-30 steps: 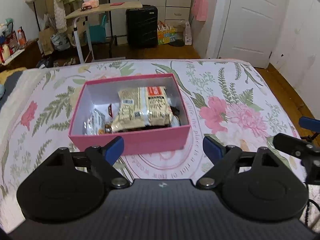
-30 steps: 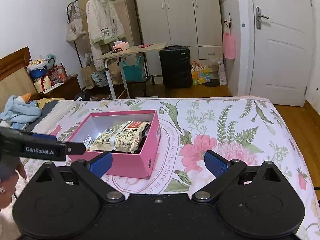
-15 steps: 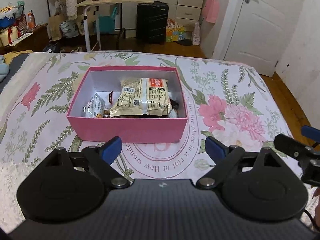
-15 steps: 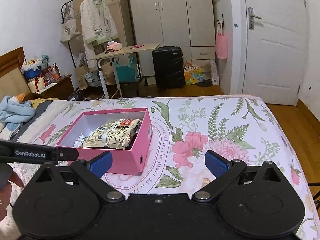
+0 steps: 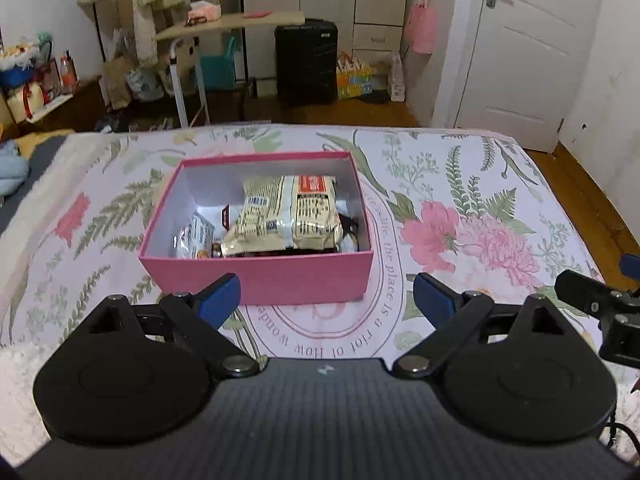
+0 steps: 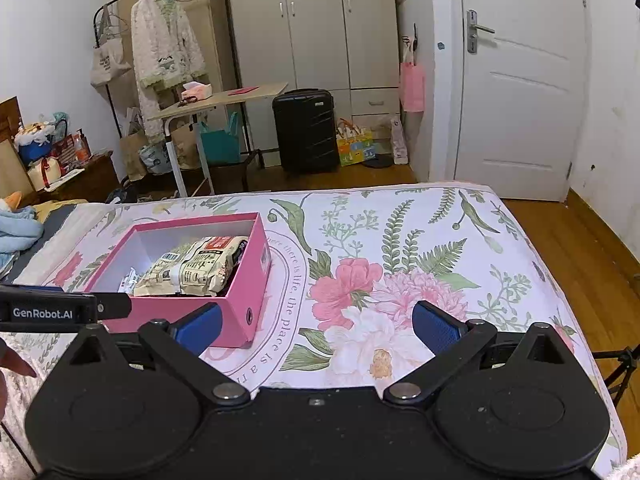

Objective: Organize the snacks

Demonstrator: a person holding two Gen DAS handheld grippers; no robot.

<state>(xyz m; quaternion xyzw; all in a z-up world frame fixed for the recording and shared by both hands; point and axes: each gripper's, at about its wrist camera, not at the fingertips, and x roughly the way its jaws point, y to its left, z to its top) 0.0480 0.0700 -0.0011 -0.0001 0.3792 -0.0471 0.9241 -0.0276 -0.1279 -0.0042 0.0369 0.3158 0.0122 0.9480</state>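
Note:
A pink box (image 5: 264,276) stands on the floral bedspread (image 5: 480,200); it also shows in the right wrist view (image 6: 256,264). Inside it lie a large beige snack bag (image 5: 292,216), also seen in the right wrist view (image 6: 192,268), and smaller packets (image 5: 194,236) at the left. My left gripper (image 5: 326,298) is open and empty, just in front of the box's near wall. My right gripper (image 6: 316,326) is open and empty, to the right of the box over the bedspread. The right gripper's finger shows at the left wrist view's right edge (image 5: 592,292).
The bed ends at a wooden floor (image 6: 580,240) on the right. Beyond the bed stand a black suitcase (image 6: 306,132), a side table (image 6: 216,100), a clothes rack (image 6: 160,48), a wardrobe and a white door (image 6: 520,92). A blue cloth (image 6: 16,232) lies at the left.
Both grippers have drawn back and risen a little, so the box sits lower and farther in view. Both stay open and empty. The box and snacks have not moved.

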